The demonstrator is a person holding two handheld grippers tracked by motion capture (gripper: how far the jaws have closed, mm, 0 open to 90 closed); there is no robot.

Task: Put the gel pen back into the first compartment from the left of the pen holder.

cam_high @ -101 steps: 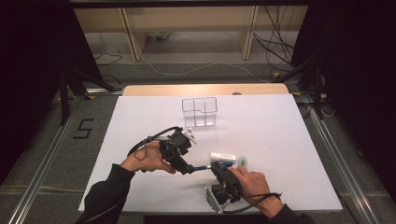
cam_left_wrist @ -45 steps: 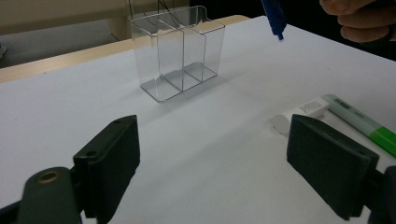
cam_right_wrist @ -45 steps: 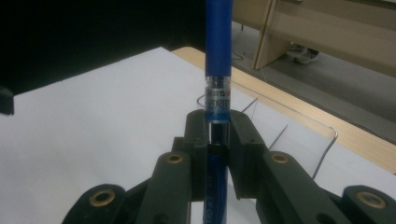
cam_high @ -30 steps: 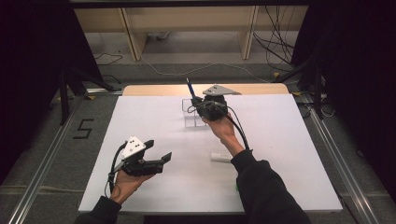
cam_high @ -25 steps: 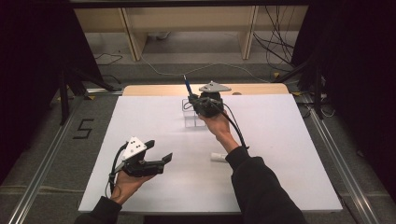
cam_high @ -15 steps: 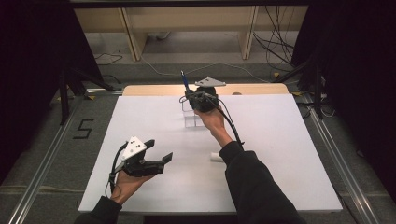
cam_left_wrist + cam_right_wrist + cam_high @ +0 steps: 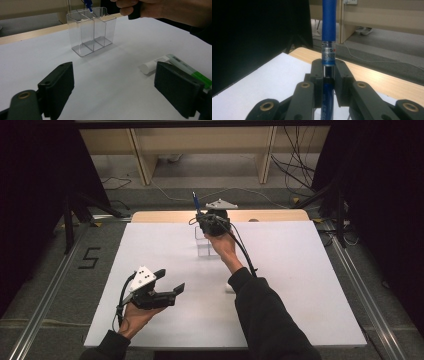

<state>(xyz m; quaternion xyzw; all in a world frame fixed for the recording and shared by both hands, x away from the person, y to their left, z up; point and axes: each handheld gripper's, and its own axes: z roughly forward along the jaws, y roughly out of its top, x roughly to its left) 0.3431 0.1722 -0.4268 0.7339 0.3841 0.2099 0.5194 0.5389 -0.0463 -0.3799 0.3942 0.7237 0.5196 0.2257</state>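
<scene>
My right gripper [image 7: 201, 217] hangs over the far middle of the white table, shut on a blue pen [image 7: 195, 200] that sticks up out of it. In the right gripper view the pen [image 7: 329, 37] runs upright between the closed jaws [image 7: 329, 72]. Just below the hand stands a clear three-compartment holder [image 7: 202, 247]; in the left gripper view the pen's lower tip [image 7: 88, 4] hovers above the holder's [image 7: 92, 32] rim. My left gripper [image 7: 170, 280] rests at the near left, open and empty, its jaws [image 7: 117, 92] wide apart.
A white and green marker [image 7: 175, 66] lies on the white table top [image 7: 300, 270] right of centre, partly hidden by the right sleeve in the high view [image 7: 230, 287]. A wooden strip [image 7: 275, 215] runs along the table's far edge, with floor and cables beyond.
The right hand has carried the blue pen a little to the left and farther back, over the clear holder. The left hand has stayed where it was.
</scene>
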